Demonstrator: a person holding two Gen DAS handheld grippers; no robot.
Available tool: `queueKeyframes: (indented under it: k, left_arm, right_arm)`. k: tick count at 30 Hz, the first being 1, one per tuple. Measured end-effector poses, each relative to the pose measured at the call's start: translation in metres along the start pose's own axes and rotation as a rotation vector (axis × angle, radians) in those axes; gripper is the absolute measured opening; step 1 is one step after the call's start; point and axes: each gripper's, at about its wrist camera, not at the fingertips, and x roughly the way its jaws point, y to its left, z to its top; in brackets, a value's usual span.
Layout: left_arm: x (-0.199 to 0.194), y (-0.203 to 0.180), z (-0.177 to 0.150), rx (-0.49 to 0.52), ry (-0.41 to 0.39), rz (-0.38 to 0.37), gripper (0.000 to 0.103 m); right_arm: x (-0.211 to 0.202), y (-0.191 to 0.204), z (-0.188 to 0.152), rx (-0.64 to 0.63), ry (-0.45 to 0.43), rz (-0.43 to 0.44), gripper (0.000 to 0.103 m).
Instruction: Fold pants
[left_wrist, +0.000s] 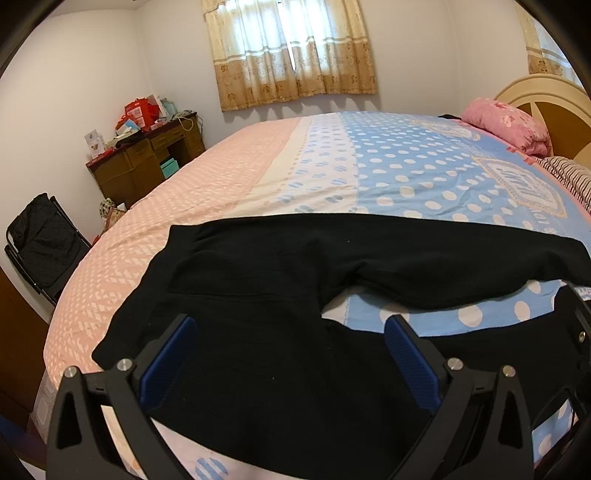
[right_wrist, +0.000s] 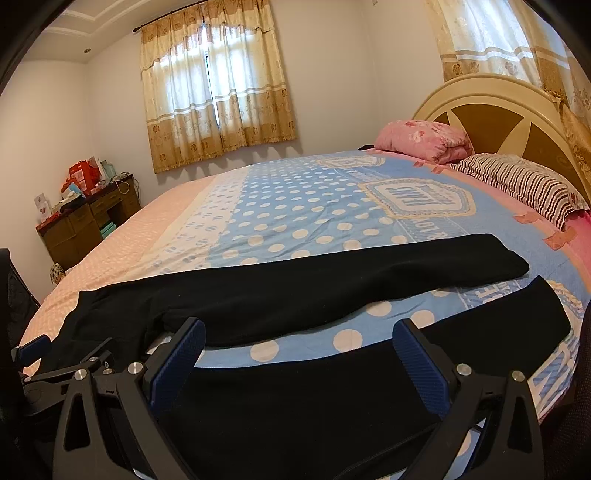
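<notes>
Black pants (left_wrist: 273, 280) lie spread flat on the bed, waist end to the left, two legs running right. In the right wrist view the far leg (right_wrist: 332, 277) and the near leg (right_wrist: 332, 387) are apart, with bedspread showing between them. My left gripper (left_wrist: 290, 350) hovers open over the waist and seat part, blue pads wide apart, nothing between them. My right gripper (right_wrist: 299, 354) is open above the near leg, holding nothing. The left gripper's blue pad (right_wrist: 35, 347) shows at the far left of the right wrist view.
The bed (left_wrist: 221, 177) has a pink and blue dotted spread. A pink pillow (right_wrist: 424, 140), a striped pillow (right_wrist: 517, 184) and the headboard (right_wrist: 491, 110) are at the right. A cluttered wooden desk (left_wrist: 147, 158) and a black folding chair (left_wrist: 37, 247) stand at the left.
</notes>
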Motion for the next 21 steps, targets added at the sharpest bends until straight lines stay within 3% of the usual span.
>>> queueKeyframes:
  k: [21]
  left_arm:
    - [-0.0003,0.0006,0.0,-0.01,0.018,-0.008,0.103]
  right_arm:
    - [0.0011,-0.0002,-0.0021,0.007,0.005,-0.001,0.102]
